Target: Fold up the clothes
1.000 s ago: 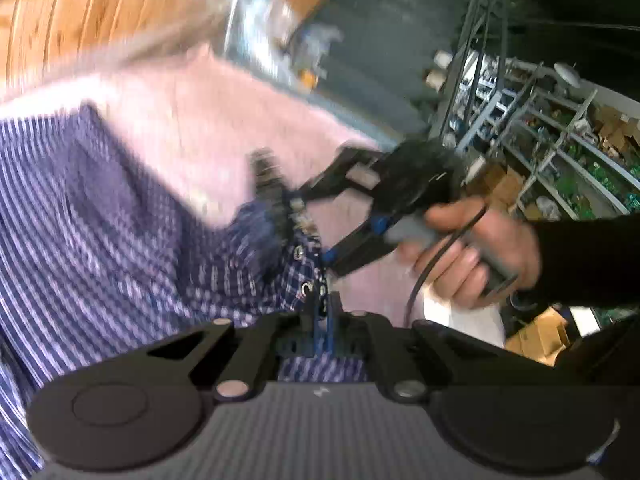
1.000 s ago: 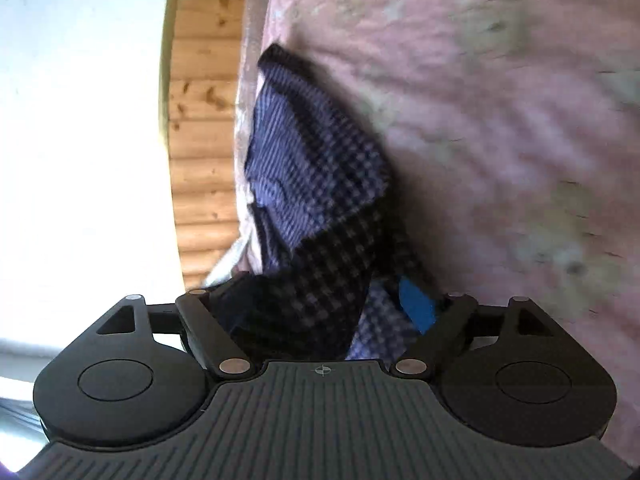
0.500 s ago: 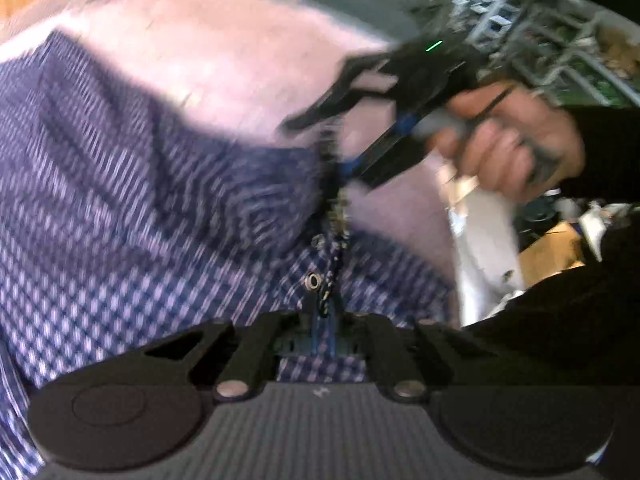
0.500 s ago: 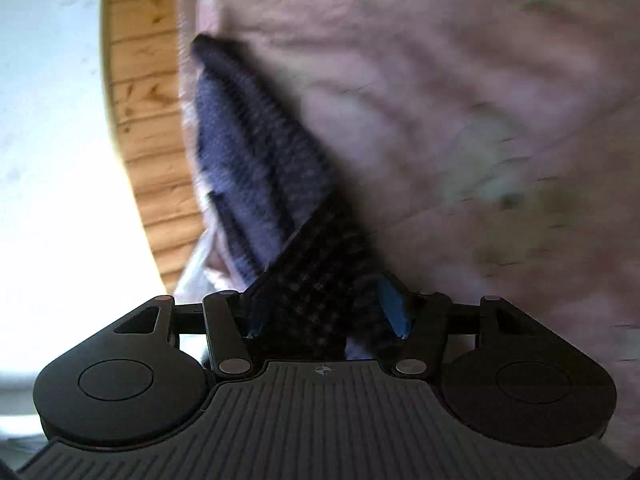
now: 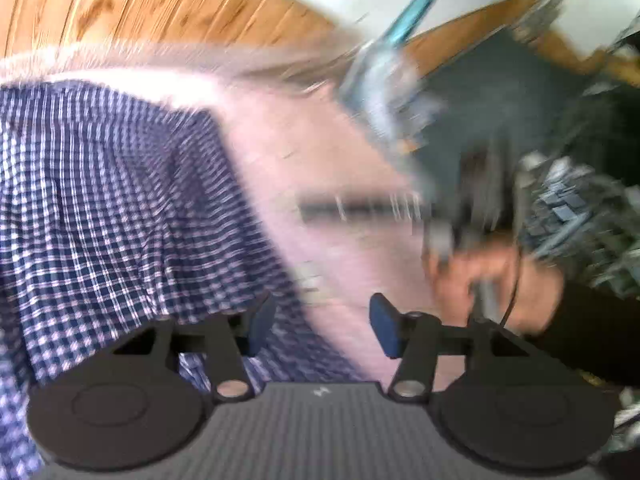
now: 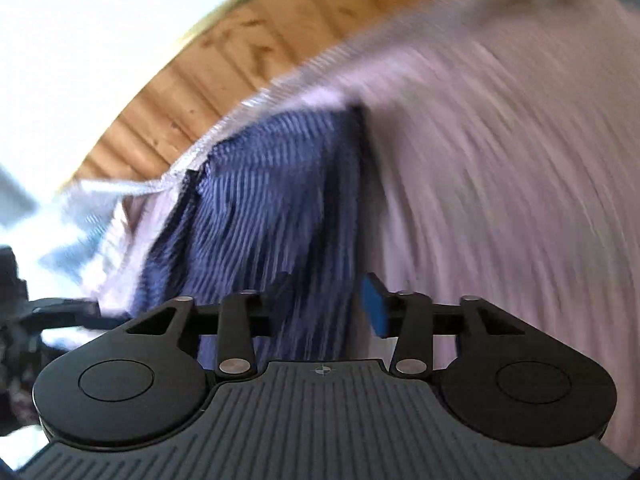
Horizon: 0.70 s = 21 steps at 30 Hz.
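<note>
A blue and white checked shirt (image 5: 112, 216) lies spread on the pink blanket (image 5: 320, 168), filling the left of the left wrist view. My left gripper (image 5: 322, 330) hovers at the shirt's right edge; its jaws are opening and only blanket and the shirt's hem show between the blue pads (image 5: 384, 330). In the right wrist view the shirt (image 6: 272, 216) runs up from my right gripper (image 6: 326, 306). Those jaws are closing with the fabric between them. The right pad (image 6: 374, 310) stands just clear of the cloth; the left pad is hidden behind it. Both views are blurred.
A hand in a black sleeve (image 5: 496, 288) with the other gripper is smeared at the right of the left wrist view. A wood-panelled wall (image 5: 168, 12) runs behind the blanket's far edge. Cluttered shelves (image 5: 580, 208) stand to the right.
The left gripper has opened and let go of the shirt's buttoned edge, which now lies on the blanket. The right gripper's jaws have narrowed around the shirt, and that hand has rolled.
</note>
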Tool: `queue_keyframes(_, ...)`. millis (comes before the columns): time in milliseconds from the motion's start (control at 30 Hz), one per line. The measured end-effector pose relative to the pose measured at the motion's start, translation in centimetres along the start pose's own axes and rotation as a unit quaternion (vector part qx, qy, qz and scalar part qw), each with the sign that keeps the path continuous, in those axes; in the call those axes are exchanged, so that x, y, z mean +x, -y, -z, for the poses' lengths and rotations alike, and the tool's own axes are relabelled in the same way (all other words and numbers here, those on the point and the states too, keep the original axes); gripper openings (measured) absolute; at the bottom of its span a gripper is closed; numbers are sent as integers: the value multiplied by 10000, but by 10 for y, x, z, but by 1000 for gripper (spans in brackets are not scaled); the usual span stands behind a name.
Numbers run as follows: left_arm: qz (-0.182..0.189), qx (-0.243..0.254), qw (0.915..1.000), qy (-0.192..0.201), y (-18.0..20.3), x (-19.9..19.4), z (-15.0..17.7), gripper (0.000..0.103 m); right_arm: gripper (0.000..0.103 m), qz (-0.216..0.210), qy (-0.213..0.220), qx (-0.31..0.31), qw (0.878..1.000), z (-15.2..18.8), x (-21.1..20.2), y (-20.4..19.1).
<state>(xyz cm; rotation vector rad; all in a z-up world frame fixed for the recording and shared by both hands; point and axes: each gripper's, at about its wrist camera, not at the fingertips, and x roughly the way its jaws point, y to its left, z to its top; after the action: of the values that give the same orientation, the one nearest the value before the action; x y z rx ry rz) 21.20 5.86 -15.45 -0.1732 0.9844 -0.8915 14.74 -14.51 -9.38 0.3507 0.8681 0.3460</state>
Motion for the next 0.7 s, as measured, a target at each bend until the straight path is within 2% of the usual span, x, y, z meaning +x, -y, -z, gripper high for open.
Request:
queue_keyframes(33, -224, 7, 9996, -164, -3, 20, 0, 40, 37, 73, -13, -351, 9994, -18, 24, -3)
queue_keyframes(67, -485, -14, 9984, -281, -7, 35, 1, 40, 36, 145, -27, -701, 9974, -36, 47, -6)
queue_keyframes(133, -1109, -161, 9928, -426, -17, 51, 6, 30, 28, 241, -159, -1217, 9921, -64, 94, -7)
queue_keyframes(167, -1279, -320, 9905, -379, -23, 48, 9, 24, 25, 267, -273, -1392, 9895, -74, 117, -5)
queue_keyframes(200, -1434, -496, 9879, -335, -29, 45, 11, 7, 20, 289, -384, -1565, 9865, -85, 139, -3)
queue_keyframes(267, -1569, -845, 9837, -246, -36, 36, 15, 4, 15, 189, -474, -1850, 9814, -98, 177, -1)
queue_keyframes(367, -1717, -1101, 9788, -175, -37, 31, 18, 4, 5, -239, -337, -1903, 9809, -115, 203, 2)
queue_keyframes(400, -1778, -1104, 9777, -184, -35, 33, 16, 4, 2, -292, -313, -1761, 9834, -119, 199, 6)
queue_keyframes(467, -1865, -1112, 9760, -166, -29, 32, 13, 4, 4, -396, -266, -1476, 9879, -128, 192, 13)
queue_keyframes(500, -1881, -1102, 9759, -111, -25, 30, 13, 13, 17, -449, -242, -1333, 9898, -132, 188, 17)
queue_keyframes(533, -1853, -1059, 9769, 36, -19, 25, 15, 25, 19, -506, -207, -1188, 9914, -136, 183, 20)
queue_keyframes(567, -1853, -1015, 9773, 143, -14, 21, 16, 29, 19, -677, 43, -1003, 9926, -133, 158, 27)
queue_keyframes(633, -2020, -1013, 9741, 0, -18, 27, 23, 28, 19, -974, 307, -604, 9929, -117, 117, 42)
queue_keyframes(667, -2068, -1045, 9728, -55, -21, 29, 27, 25, 20, -1104, 268, -443, 9925, -101, 105, 47)
queue_keyframes(700, -2012, -1095, 9734, 43, -22, 26, 30, 23, 22, -1065, 45, -423, 9934, -79, 103, 47)
